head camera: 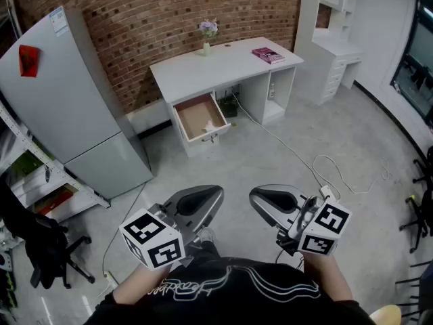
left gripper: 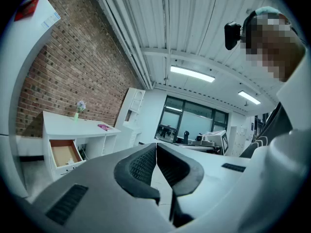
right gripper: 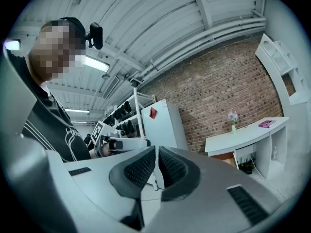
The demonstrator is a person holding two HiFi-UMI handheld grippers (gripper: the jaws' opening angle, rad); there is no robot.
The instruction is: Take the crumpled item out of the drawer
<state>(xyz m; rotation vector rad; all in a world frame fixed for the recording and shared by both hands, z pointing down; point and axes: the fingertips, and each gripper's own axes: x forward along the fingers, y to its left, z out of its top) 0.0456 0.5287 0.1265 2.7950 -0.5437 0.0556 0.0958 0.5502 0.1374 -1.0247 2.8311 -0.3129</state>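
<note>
Well ahead of the left gripper (head camera: 218, 193) and right gripper (head camera: 253, 196) stands a white desk (head camera: 196, 73) bearing a small vase of flowers (head camera: 207, 34) and, rightward, a pink book (head camera: 268, 55). Its open brown-bottomed drawer (head camera: 193, 117) holds a crumpled white item (head camera: 212, 124). A white cable (head camera: 314, 160) crosses the grey floor (head camera: 223, 164) beyond the right gripper.

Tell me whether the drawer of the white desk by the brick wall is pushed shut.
No, the brown-bottomed drawer stands pulled out from the white desk, with a white crumpled item lying inside it.

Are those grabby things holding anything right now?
Nothing. The left gripper and right gripper both have their jaws shut together, empty. The crumpled item lies in the open drawer, far off.
</note>
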